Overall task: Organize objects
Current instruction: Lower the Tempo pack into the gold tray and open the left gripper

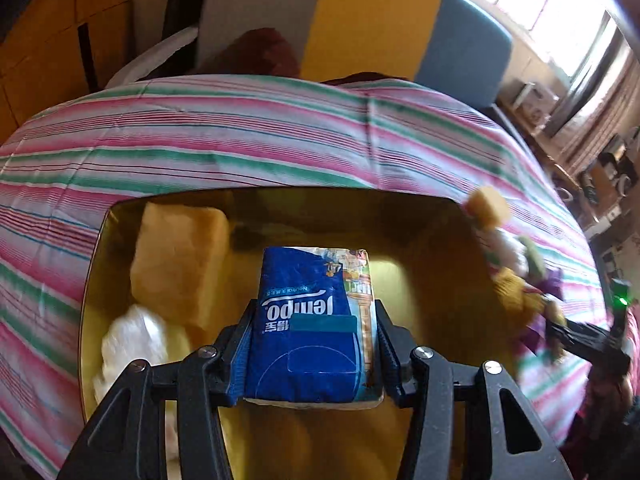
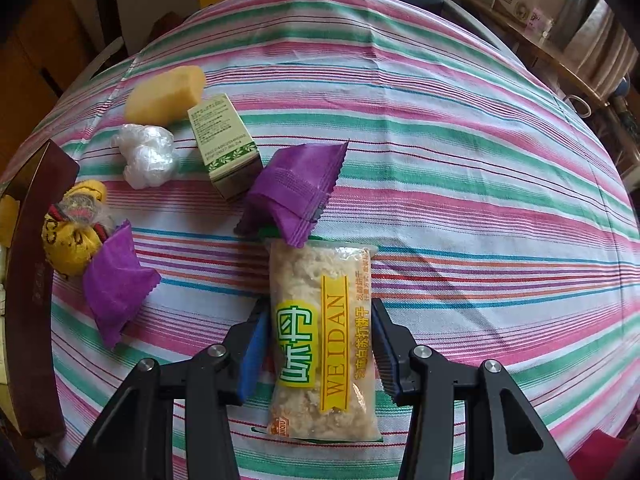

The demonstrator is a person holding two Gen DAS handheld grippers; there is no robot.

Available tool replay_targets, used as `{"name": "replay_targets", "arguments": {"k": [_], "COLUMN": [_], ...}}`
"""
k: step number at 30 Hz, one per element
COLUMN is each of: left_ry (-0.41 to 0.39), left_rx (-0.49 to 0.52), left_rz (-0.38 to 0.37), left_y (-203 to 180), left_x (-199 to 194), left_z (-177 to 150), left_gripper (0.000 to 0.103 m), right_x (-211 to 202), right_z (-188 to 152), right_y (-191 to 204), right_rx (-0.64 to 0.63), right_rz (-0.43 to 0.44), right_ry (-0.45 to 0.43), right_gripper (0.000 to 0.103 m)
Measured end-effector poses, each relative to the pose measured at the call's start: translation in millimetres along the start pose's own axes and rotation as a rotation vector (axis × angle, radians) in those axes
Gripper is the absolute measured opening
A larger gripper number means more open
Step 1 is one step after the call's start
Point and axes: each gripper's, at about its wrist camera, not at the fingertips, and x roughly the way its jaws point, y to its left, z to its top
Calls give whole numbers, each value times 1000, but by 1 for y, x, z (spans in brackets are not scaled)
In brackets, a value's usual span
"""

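My left gripper (image 1: 316, 320) is shut on a blue Tempo tissue pack (image 1: 308, 280) and holds it over an open box with a golden inside (image 1: 432, 240). A yellow sponge (image 1: 180, 264) and a wad of white plastic (image 1: 132, 340) lie in that box. My right gripper (image 2: 320, 308) is shut on a clear snack pack marked WEIDAN (image 2: 324, 332), its pads pressing both long edges just above the striped tablecloth (image 2: 460, 160). The pack's far end meets a purple packet (image 2: 296, 188).
On the cloth to the left lie a second purple packet (image 2: 116, 280), a yellow drawstring pouch (image 2: 72, 232), a green-and-cream carton (image 2: 224, 140), another white plastic wad (image 2: 146, 156) and another yellow sponge (image 2: 164, 96). The box's maroon wall (image 2: 36, 280) stands at the left edge.
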Motion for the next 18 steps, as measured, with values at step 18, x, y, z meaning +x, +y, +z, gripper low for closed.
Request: {"name": "replay_targets", "arguments": {"k": [18], "left_ry": [-36], "left_rx": [-55], "left_rz": [65], "left_y": [19], "left_x": [1], "left_z": [10], "left_gripper": [65], "right_x": [2], "right_z": [5], "right_y": [-3], "right_rx": [-11], "right_rz": [6], "right_ry": [-1], "right_gripper": [51]}}
